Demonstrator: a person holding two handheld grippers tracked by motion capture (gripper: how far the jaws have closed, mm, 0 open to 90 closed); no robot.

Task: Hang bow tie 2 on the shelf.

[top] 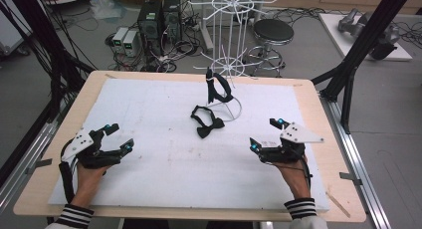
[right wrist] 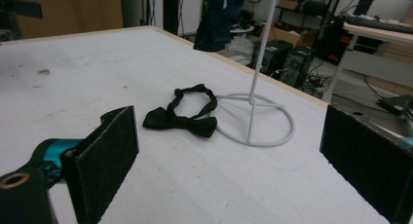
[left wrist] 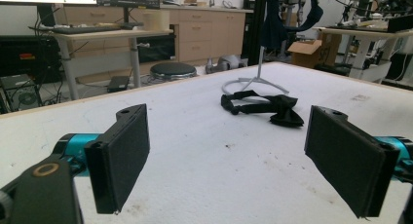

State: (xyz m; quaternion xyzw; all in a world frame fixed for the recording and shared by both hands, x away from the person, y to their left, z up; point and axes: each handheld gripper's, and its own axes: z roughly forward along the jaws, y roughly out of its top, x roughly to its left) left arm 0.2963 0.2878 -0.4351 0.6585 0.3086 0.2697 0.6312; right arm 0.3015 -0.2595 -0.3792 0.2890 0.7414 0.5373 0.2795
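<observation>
A black bow tie (top: 205,120) (left wrist: 265,106) (right wrist: 185,116) lies flat on the white mat, just in front of the ring base of a white wire stand (top: 226,45) (right wrist: 255,118). A second dark bow tie (top: 218,87) (left wrist: 286,17) hangs from a low arm of that stand. My left gripper (top: 119,136) (left wrist: 229,156) rests near the mat's front left, jaws wide open with nothing between them. At the front right sits my right gripper (top: 264,133) (right wrist: 234,165), open too and holding nothing. Both point toward the lying bow tie from well short of it.
The white mat covers a wooden table (top: 318,109). Behind the table on the floor are computer cases (top: 158,20), cables and a black stool (top: 272,32). Black frame posts (top: 368,35) rise at the table's right and left sides.
</observation>
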